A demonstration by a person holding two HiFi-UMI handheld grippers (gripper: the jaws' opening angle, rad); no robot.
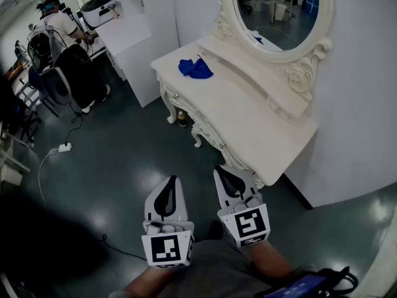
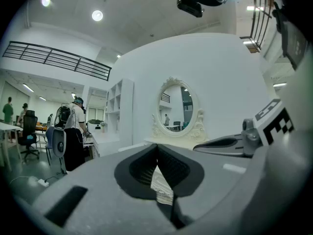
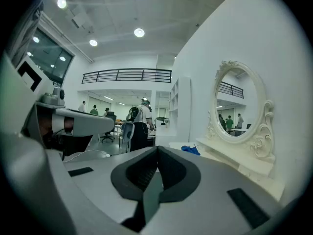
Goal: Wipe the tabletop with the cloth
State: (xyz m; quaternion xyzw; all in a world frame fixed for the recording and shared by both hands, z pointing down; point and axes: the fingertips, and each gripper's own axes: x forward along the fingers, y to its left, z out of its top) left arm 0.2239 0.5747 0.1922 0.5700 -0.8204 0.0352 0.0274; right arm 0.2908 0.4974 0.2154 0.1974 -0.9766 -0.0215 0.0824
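A crumpled blue cloth (image 1: 195,68) lies on the far end of the white dressing table (image 1: 248,126), below its oval mirror (image 1: 279,11). In the right gripper view the cloth (image 3: 190,150) shows small on the tabletop ahead. Both grippers hang over the floor in front of the table's near end, well short of the cloth. My left gripper (image 1: 172,180) is shut with nothing in it, its jaws meeting at the tip (image 2: 157,149). My right gripper (image 1: 219,170) is beside it, closer to the table's corner, also shut and holding nothing (image 3: 156,151).
A person (image 1: 65,42) with a backpack stands at a white desk (image 1: 127,36) at the far left, among office chairs. A power strip (image 1: 64,147) with a cable lies on the dark floor. A bottle (image 1: 180,118) stands under the table. A white wall (image 1: 366,104) runs along the right.
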